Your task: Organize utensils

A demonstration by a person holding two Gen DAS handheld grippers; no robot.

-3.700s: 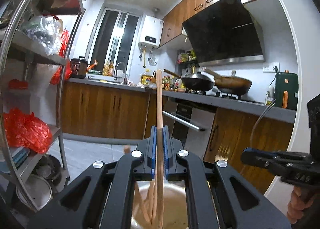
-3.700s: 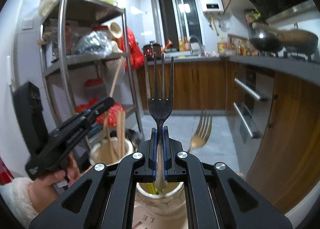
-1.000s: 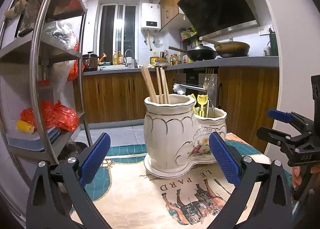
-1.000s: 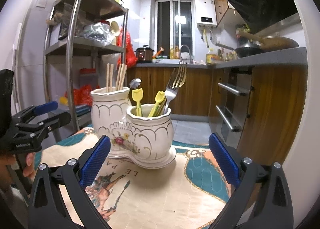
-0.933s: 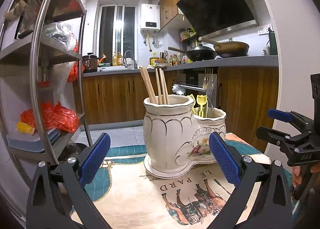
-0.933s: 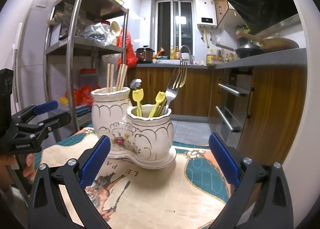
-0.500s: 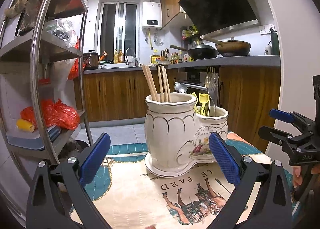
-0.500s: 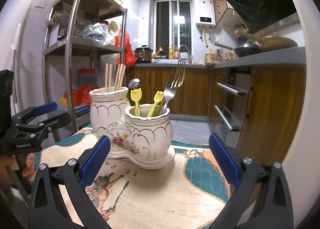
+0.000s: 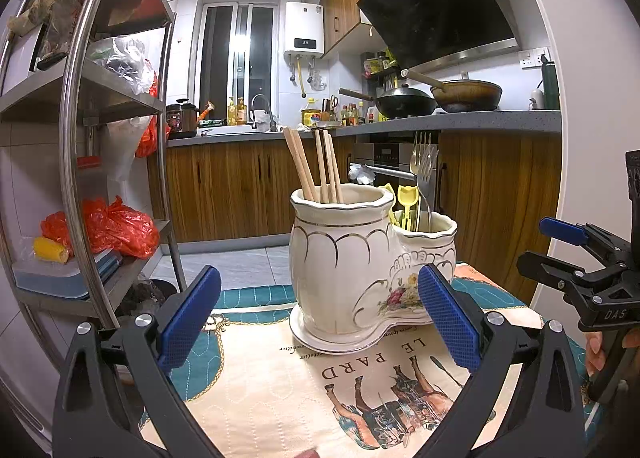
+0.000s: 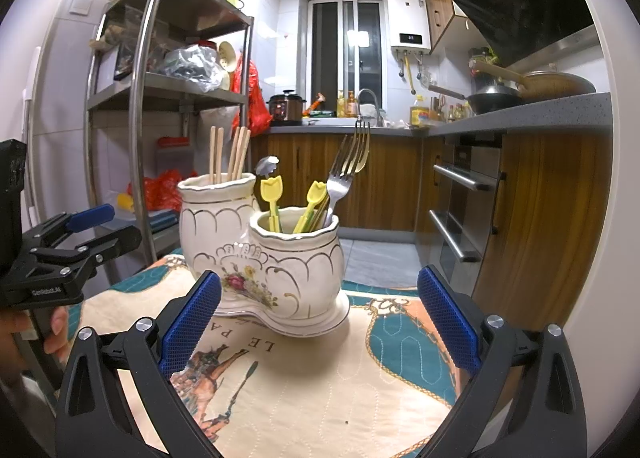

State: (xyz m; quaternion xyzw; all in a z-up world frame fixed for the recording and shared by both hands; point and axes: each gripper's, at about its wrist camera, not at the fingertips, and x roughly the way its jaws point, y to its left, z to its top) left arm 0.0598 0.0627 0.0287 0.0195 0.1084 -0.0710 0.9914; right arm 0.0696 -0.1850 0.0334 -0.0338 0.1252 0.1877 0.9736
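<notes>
Utensils are seen sorted into a white ceramic double holder (image 9: 352, 270) that stands on a printed cloth (image 9: 280, 386) spread over the table. Nearest the lens in each wrist view, blue-padded fingers are held wide apart with nothing between them: the left gripper (image 9: 318, 310) and the right gripper (image 10: 318, 314) are both spread and empty, set just short of the holder on opposite sides. Each tool is caught at the edge of the other's view, held by a hand (image 10: 24, 342).

In the holder's taller compartment, wooden chopsticks (image 9: 316, 166) are stood upright, slightly fanned. In the shorter compartment — joined to the taller one on a shared base — two yellow tulip-topped picks (image 10: 272, 198) and two metal forks (image 10: 348, 166) are leaned, tines up. A spoon bowl (image 10: 267, 164) is visible between the two compartments; which one it sits in cannot be told.

Beyond the table, a steel shelving rack (image 9: 76, 138) with red bags is seen, then wooden cabinets (image 9: 232, 186), and woks (image 9: 464, 94) on the counter.
</notes>
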